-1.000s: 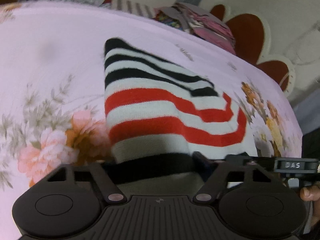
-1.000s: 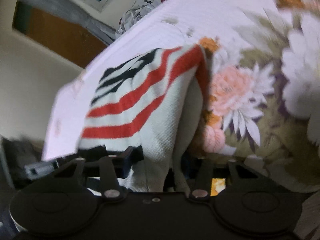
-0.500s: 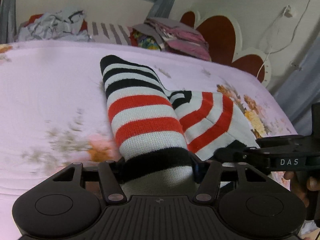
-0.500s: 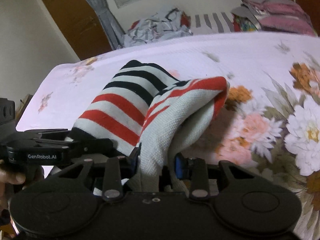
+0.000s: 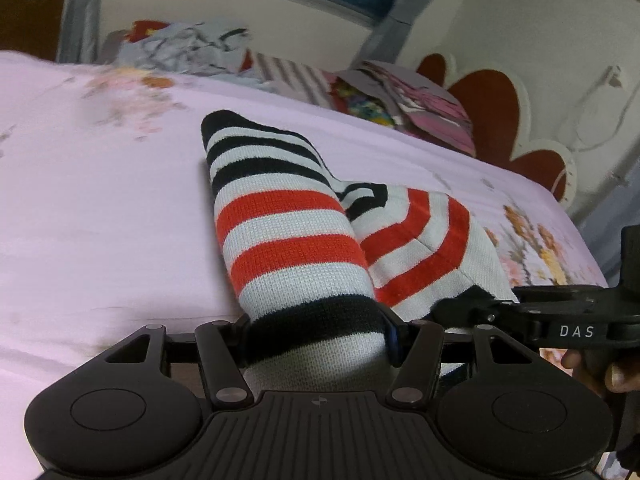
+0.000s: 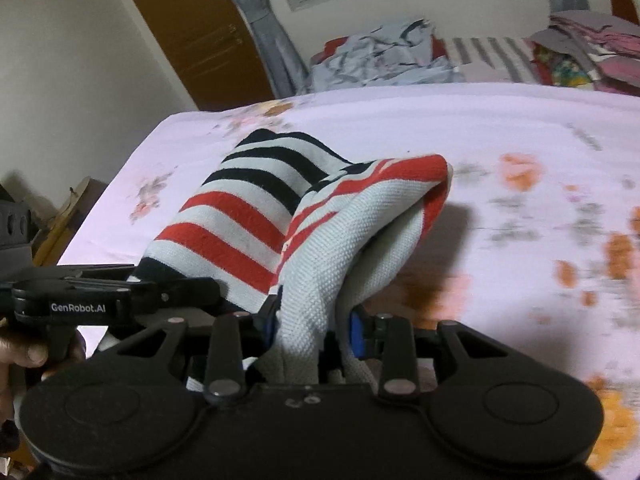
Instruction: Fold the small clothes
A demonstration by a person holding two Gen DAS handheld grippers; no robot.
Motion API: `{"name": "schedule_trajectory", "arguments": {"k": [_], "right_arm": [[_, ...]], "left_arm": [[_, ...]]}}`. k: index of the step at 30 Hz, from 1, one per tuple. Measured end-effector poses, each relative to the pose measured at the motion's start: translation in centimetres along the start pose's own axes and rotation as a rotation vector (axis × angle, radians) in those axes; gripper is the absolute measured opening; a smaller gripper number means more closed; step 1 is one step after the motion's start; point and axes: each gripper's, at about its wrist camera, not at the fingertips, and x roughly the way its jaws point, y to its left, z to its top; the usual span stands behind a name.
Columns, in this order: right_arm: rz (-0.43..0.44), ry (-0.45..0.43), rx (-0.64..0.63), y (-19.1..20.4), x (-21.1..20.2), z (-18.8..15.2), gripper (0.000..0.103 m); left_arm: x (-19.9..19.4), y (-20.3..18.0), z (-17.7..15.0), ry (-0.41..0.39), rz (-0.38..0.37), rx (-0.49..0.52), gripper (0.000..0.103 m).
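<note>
A small knit garment with red, black and white stripes [image 5: 288, 236] hangs between my two grippers over the pink floral bed sheet [image 5: 100, 208]. My left gripper [image 5: 320, 332] is shut on its black-banded near edge. My right gripper [image 6: 316, 328] is shut on the white reverse side of the same garment [image 6: 248, 216], which bunches into a raised fold toward the right. The right gripper also shows at the right of the left wrist view [image 5: 532, 316], and the left gripper at the left of the right wrist view [image 6: 120, 296]. The garment's far end rests on the sheet.
A heap of crumpled clothes [image 6: 384, 56] and a stack of folded colourful items [image 5: 404, 108] lie at the far end of the bed. A red and white headboard [image 5: 500, 116] stands at the right. A wooden door [image 6: 192, 28] and a curtain are beyond the bed's left edge.
Both grippers have lifted and pulled the striped garment's near edge up and toward me, so it has gone from lying flat to bunched and raised. Both views have tilted up toward the room.
</note>
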Motion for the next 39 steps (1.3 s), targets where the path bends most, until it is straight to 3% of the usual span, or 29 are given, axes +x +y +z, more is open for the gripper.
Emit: {"name": "schedule_trajectory", "arguments": {"k": [4,8,11,14,16,18,19,20,21,22,23,25,27,29,31,35,39], "right_arm": [[0.007,0.016,0.002,1.1,3.2,0.3,0.034],[-0.04,0.076,0.064,-0.4,6.3,-1.2,0.036],[0.006,0.042,0.181,-2.4,6.4,-2.4,0.039],[-0.021,0.036,0.172,-2.1,5.9,-2.4,0.039],[-0.064,0.043,0.141,-1.4,5.1,-1.9,0.044],[-0.182,-0.014,0.045,0.6,3.4,-1.3,0.064],[-0.23,-0.063,-0.023,1.5,2.3,-1.1,0.068],[-0.244,-0.089,-0.067,2.1,1.9,-0.8,0.066],[-0.248,-0.099,-0.098,2.5,1.8,-0.1,0.061],[-0.252,-0.102,-0.112,2.6,1.9,0.5,0.057],[-0.261,-0.097,-0.126,2.9,2.5,1.3,0.047],[-0.254,-0.073,-0.142,3.3,4.1,2.4,0.038],[-0.253,-0.027,-0.166,3.4,5.8,2.8,0.023],[-0.309,0.075,-0.198,3.2,8.2,2.2,0.023],[-0.317,0.065,-0.168,2.7,8.5,2.0,0.026],[-0.338,0.056,-0.156,3.1,8.1,1.6,0.026],[-0.361,0.002,-0.202,5.3,4.9,0.8,0.026]], "left_arm": [[0.5,3.8,-0.7,0.001,0.003,-0.039,0.058],[1.9,7.2,-2.4,0.021,0.017,-0.105,0.073],[2.4,7.2,-2.9,0.01,0.012,-0.086,0.073],[2.5,7.0,-2.4,0.022,0.016,-0.064,0.074],[1.6,7.1,-2.2,0.02,0.024,-0.061,0.079],[-0.6,7.6,-1.8,-0.028,0.055,-0.043,0.079],[-1.6,7.8,-1.4,-0.055,0.091,-0.014,0.079],[-2.1,7.5,-0.8,-0.082,0.117,0.024,0.078],[-2.3,7.2,-0.1,-0.117,0.129,0.058,0.072],[-2.2,7.1,0.6,-0.133,0.128,0.068,0.064],[-1.7,7.1,1.5,-0.132,0.113,0.066,0.052],[-0.3,6.4,2.7,-0.108,0.079,0.088,0.05],[1.9,5.5,3.1,-0.022,0.074,0.141,0.05],[3.8,4.6,2.4,0.039,0.114,0.223,0.05],[4.4,3.9,1.9,0.038,0.141,0.279,0.05],[4.1,3.4,2.0,0.037,0.152,0.287,0.05],[0.7,2.9,1.3,-0.018,0.139,0.277,0.05]]}}
